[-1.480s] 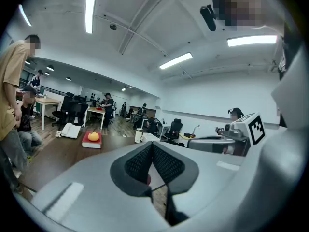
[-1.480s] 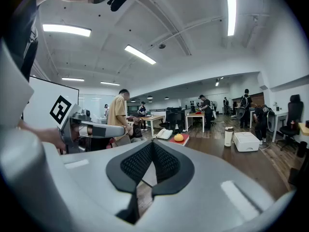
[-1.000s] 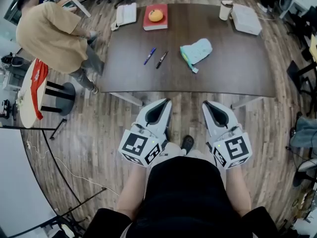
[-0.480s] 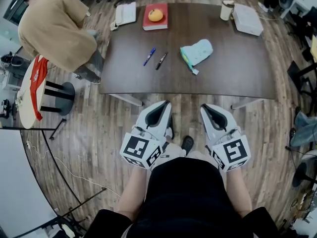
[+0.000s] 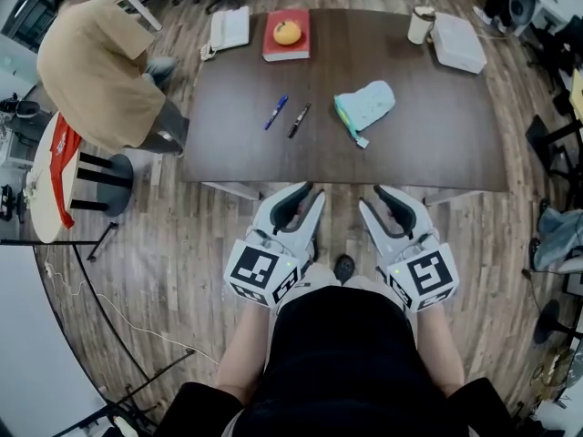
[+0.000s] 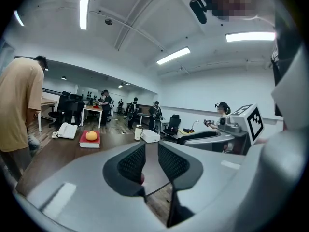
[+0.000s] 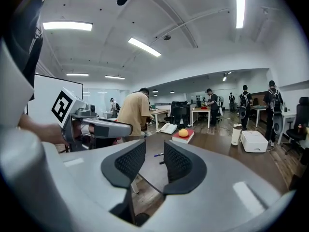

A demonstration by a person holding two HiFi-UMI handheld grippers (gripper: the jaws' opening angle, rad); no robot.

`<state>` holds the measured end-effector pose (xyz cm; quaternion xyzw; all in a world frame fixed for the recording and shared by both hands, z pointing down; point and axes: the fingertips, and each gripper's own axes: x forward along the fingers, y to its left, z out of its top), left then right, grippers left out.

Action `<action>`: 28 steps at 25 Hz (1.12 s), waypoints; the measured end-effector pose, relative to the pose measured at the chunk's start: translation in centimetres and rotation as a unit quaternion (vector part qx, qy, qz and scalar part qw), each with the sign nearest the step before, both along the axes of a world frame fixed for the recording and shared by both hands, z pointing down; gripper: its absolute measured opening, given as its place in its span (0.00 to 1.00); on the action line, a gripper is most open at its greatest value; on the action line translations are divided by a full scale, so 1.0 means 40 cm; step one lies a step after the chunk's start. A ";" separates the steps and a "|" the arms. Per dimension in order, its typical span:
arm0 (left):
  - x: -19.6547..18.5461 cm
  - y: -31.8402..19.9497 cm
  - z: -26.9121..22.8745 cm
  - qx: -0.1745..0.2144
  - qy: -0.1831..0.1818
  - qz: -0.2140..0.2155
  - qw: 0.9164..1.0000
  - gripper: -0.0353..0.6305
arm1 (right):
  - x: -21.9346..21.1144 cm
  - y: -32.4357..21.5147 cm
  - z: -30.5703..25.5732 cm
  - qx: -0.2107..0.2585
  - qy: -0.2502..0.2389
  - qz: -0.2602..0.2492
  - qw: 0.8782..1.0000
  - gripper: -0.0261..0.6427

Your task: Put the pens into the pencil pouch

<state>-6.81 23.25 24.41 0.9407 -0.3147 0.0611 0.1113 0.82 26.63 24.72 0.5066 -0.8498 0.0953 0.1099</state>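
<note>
Pens ahead, nearer your left side
Your left gripper [image 5: 311, 192] and right gripper [image 5: 373, 197] have just opened and are empty. On the desk [image 5: 428, 144], the blue pen [image 5: 276, 112] and black pen [image 5: 299, 120] lie roughly near-far, with the pencil pouch [image 5: 365, 106] to their right.

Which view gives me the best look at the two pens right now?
The head view: the blue pen and the black pen both lie in full on the table, left of the pouch. The right gripper view shows them only small and far off, through the gap of its jaws. The left gripper view shows neither.
</note>
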 end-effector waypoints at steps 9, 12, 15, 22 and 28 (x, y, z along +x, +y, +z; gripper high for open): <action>-0.050 -0.149 -0.004 -0.001 -0.008 0.009 1.000 0.21 | -0.023 -0.148 -0.015 -0.004 0.007 0.016 1.000 0.21; -0.067 -0.200 -0.001 -0.002 -0.008 0.017 1.000 0.21 | -0.033 -0.197 -0.015 -0.006 0.010 0.028 1.000 0.21; -0.081 -0.247 0.002 -0.003 -0.008 0.026 1.000 0.21 | -0.047 -0.242 -0.010 -0.010 0.014 0.040 0.999 0.21; -0.106 -0.350 0.020 -0.008 -0.014 0.048 0.999 0.21 | -0.067 -0.334 0.008 -0.025 0.023 0.070 0.997 0.21; -0.126 -0.406 0.044 -0.019 -0.014 0.067 0.997 0.21 | -0.076 -0.391 0.041 -0.042 0.038 0.093 0.994 0.21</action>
